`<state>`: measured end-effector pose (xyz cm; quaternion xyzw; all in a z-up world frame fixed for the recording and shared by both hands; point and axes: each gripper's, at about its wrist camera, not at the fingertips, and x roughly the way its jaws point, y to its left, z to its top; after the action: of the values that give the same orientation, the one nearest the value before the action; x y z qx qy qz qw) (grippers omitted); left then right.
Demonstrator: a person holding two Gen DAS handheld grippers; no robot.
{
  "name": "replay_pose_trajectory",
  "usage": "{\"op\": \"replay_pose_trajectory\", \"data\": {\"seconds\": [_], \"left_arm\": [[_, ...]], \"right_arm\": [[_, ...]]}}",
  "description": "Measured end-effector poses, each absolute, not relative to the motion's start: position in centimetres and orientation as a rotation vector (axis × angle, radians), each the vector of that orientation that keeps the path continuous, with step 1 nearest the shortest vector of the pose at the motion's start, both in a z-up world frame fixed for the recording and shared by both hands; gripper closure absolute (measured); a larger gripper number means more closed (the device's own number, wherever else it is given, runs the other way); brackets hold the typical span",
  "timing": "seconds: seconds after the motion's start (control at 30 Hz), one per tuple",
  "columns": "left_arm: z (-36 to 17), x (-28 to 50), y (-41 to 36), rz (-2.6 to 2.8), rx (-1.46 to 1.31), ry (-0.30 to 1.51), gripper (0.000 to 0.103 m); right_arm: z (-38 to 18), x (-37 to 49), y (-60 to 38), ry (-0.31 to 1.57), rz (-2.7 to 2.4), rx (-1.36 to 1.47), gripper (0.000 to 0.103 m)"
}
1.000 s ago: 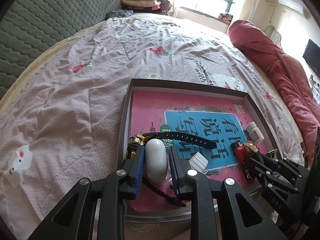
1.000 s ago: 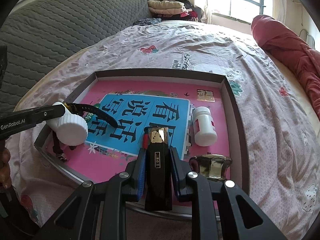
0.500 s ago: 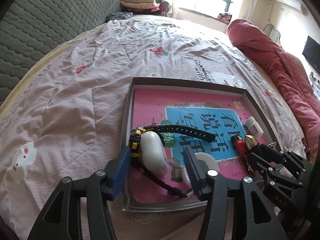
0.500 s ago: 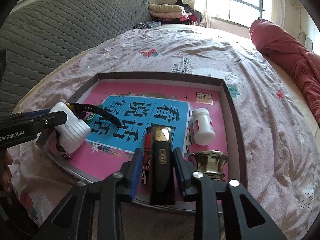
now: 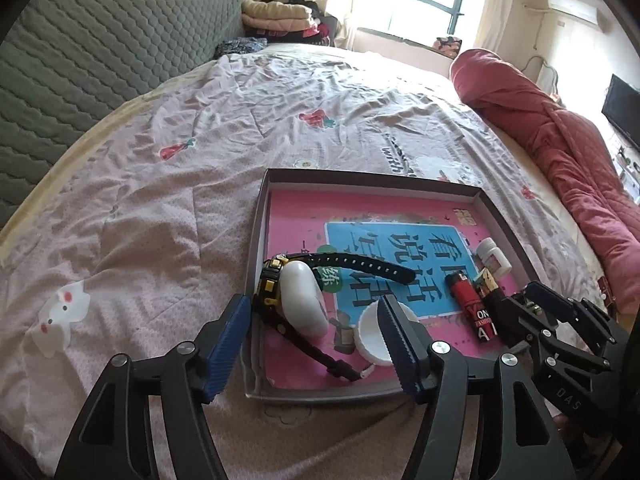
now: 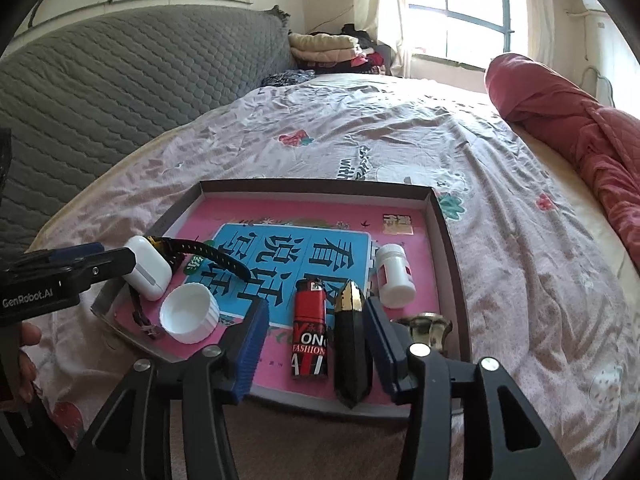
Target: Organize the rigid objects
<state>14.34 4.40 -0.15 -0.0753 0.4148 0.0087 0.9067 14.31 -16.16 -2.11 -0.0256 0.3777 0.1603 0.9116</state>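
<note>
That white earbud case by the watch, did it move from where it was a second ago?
No. The white earbud case still lies against the watch in the tray's near-left corner. Only the left tongs have just been opening and pulling back, with nothing gripped.

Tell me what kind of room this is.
A bedroom, most likely: the tray sits on a bed with a quilted grey headboard, a rolled red duvet alongside and folded blankets by the window.
</note>
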Motion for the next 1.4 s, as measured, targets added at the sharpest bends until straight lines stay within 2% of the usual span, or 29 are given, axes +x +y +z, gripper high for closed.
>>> {"op": "replay_pose_trajectory", "data": {"seconds": [0.07, 0.23, 0.83, 1.4], "left_arm": [[0.1, 13.8, 4.1, 0.018, -0.148, 0.853, 0.028], [0.4, 12.0, 3.7, 0.04, -0.143, 0.842, 0.027], [-2.0, 6.9, 1.6, 0.125, -0.102, 0.898, 0.027], [-3.9, 5.7, 1.9, 0.216, -0.097, 0.935, 0.027]], "right_arm": [[-1.9, 13.9, -16.3, 0.772, 0.318, -0.05, 0.051], [-1.8, 12.6, -16.6, 0.772, 0.286, -0.049, 0.05], [-2.4, 7.6, -15.9, 0.77, 0.177, -0.072, 0.05], [-3.7, 5.5, -14.7, 0.77, 0.164, -0.12, 0.05]]}}
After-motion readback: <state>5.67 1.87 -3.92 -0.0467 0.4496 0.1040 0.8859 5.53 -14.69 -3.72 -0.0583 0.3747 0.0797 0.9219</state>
